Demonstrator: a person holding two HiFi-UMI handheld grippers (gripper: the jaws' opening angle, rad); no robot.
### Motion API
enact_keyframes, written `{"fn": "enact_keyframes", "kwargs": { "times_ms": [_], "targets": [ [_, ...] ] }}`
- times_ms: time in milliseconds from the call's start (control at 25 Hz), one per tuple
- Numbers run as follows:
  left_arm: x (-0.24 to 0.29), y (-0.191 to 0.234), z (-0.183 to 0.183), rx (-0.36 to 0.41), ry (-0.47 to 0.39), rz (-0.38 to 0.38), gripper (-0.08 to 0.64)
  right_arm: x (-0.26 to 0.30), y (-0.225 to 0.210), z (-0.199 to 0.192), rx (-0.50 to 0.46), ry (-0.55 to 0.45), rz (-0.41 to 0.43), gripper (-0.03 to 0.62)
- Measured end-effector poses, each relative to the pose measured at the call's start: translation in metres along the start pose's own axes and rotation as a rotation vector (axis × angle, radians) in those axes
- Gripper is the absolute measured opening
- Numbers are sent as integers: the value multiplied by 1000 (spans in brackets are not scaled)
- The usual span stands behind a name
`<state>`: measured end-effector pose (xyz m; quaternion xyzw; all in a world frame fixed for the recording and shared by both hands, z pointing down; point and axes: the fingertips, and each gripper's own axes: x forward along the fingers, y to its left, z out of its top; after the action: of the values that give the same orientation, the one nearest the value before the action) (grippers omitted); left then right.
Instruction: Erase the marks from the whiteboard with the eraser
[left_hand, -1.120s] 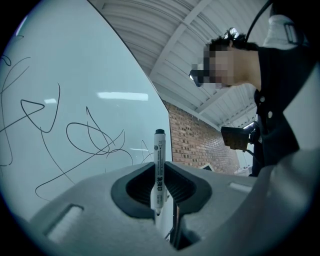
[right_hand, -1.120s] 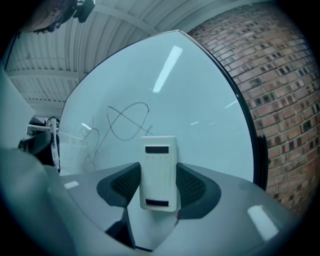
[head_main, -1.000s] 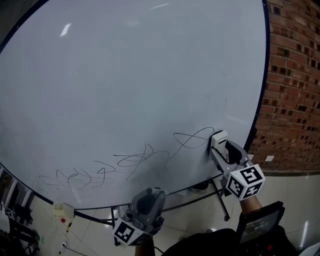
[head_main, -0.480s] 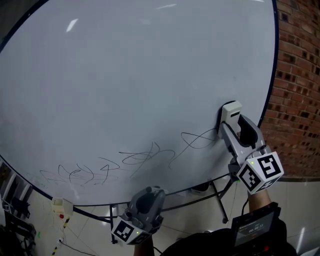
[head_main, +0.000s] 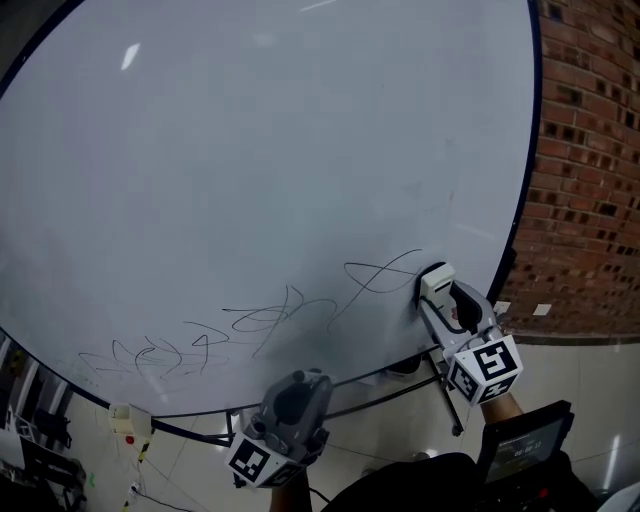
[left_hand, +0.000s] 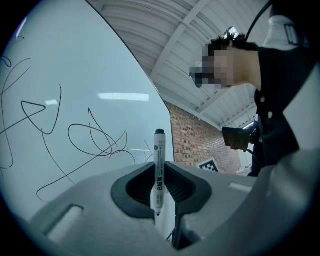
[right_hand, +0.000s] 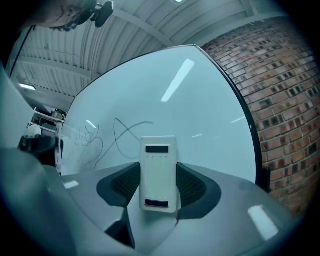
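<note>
Right gripper (head_main: 440, 292), clamped on white rectangular eraser (right_hand: 159, 172), has dropped back down the large white whiteboard (head_main: 300, 150). Thin black scribbles (head_main: 290, 312) just left of it remain unerased. Left gripper (head_main: 298, 395) pinches a white marker pen (left_hand: 158, 170).

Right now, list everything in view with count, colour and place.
whiteboard: one, white, dark-edged, fills the head view
marks: several scribbled lines, black, low on the board
eraser: one, white, at the marks' right end
marker: one, white with black cap, below the board's lower edge
brick wall: one, red-brown, right of the board
left gripper: one, grey, shut on the marker
right gripper: one, grey, shut on the eraser
</note>
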<state>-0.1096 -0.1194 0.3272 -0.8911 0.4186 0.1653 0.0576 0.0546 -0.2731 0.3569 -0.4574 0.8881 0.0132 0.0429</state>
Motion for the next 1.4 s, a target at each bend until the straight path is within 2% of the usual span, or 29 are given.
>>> {"fn": "enact_keyframes", "kwargs": {
  "times_ms": [240, 400, 520, 760, 960, 1240, 1400],
  "targets": [
    [3, -3, -1, 3, 7, -8, 58, -6, 2, -90, 10, 122, 0, 230],
    [2, -4, -2, 13, 13, -9, 57, -7, -1, -111, 27, 171, 2, 230],
    [1, -6, 2, 14, 4, -10, 57, -9, 0, -108, 41, 188, 4, 230],
    [-5, -5, 9, 18, -19, -4, 58, -3, -2, -52, 27, 105, -5, 229],
    [-12, 0, 14, 17, -34, 7, 57, 3, 5, 21, -6, -17, 15, 230],
    [-24, 8, 16, 8, -53, 30, 57, 10, 10, 128, -2, -173, 22, 230],
    [-25, 8, 15, 3, -52, 29, 57, 10, 11, 146, -13, -206, 13, 232]
  ]
}}
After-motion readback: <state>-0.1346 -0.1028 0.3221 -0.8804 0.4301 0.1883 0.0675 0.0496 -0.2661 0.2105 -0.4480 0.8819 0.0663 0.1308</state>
